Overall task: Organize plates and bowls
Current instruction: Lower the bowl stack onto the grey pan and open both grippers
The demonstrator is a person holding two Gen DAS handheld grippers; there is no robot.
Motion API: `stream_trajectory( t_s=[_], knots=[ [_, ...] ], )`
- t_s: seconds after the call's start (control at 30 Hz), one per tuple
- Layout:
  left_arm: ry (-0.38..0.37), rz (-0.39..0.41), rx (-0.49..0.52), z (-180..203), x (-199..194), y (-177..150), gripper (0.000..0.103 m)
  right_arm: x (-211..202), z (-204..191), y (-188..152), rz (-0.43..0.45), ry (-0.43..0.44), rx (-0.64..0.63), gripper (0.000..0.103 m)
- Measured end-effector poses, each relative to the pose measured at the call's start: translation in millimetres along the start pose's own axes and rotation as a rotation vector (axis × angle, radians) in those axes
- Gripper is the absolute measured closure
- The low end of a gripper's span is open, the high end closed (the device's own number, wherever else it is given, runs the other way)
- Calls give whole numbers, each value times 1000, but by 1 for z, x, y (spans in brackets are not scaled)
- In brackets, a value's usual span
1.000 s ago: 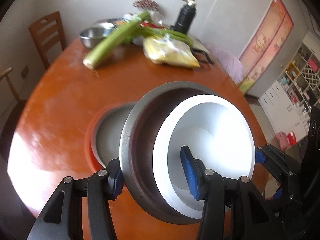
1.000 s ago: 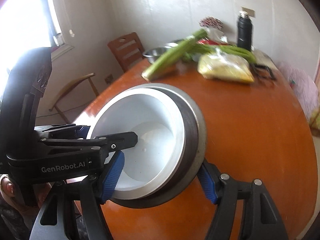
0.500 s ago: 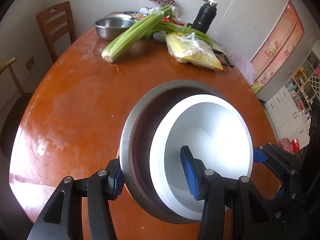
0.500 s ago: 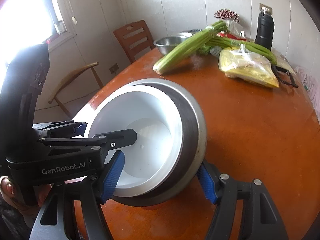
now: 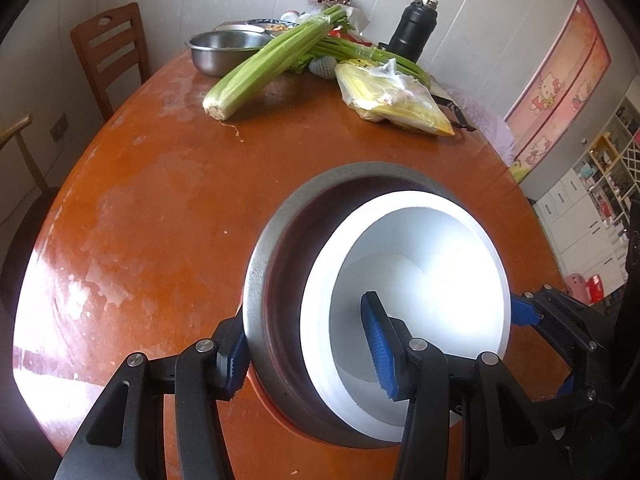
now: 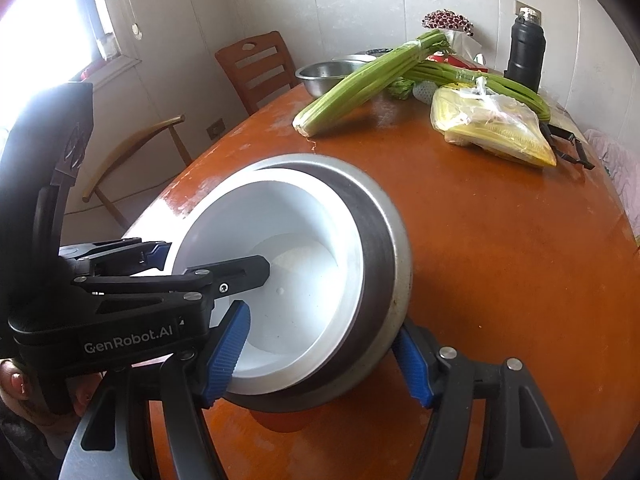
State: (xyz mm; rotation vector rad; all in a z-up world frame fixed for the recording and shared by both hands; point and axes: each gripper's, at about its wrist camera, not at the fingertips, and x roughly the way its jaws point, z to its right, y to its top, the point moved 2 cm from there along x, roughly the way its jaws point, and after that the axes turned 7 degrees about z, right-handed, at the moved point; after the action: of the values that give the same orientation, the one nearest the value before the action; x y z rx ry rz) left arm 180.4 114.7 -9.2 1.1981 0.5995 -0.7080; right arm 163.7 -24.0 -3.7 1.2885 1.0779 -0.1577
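Observation:
A white bowl point(image 5: 440, 264) nests inside a grey metal bowl point(image 5: 260, 280), and both grippers hold this stack low over the orange table point(image 5: 140, 220). My left gripper point(image 5: 304, 348) is shut on the stack's left rim, one finger outside the metal bowl and one inside the white bowl. My right gripper point(image 6: 320, 360) is shut on the opposite rim of the metal bowl point(image 6: 384, 248) and the white bowl point(image 6: 280, 220) in the same way. An orange bowl point(image 6: 280, 420) peeks out from under the stack. Whether the stack rests on it I cannot tell.
At the table's far end lie a celery bunch point(image 5: 272, 64), a steel bowl point(image 5: 224, 50), a yellow bag point(image 5: 392, 96) and a black flask point(image 5: 412, 32). A wooden chair point(image 5: 112, 60) stands behind the table. A hand point(image 6: 12, 384) grips the left tool.
Both grippers carried the nested bowls down and over the red-rimmed bowl that lay to the left; it is now almost hidden under the stack. Both grips stayed the same.

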Motion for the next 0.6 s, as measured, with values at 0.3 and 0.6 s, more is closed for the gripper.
stream_trajectory(
  t_s=[0.3,0.6],
  knots=[
    [100,57,33,-8,-7,4,50,-3,-2,0,31,-48,-8,34],
    [160,146,53,-4,-41,7,49,-20,2,1,83,-58,0,34]
  ],
)
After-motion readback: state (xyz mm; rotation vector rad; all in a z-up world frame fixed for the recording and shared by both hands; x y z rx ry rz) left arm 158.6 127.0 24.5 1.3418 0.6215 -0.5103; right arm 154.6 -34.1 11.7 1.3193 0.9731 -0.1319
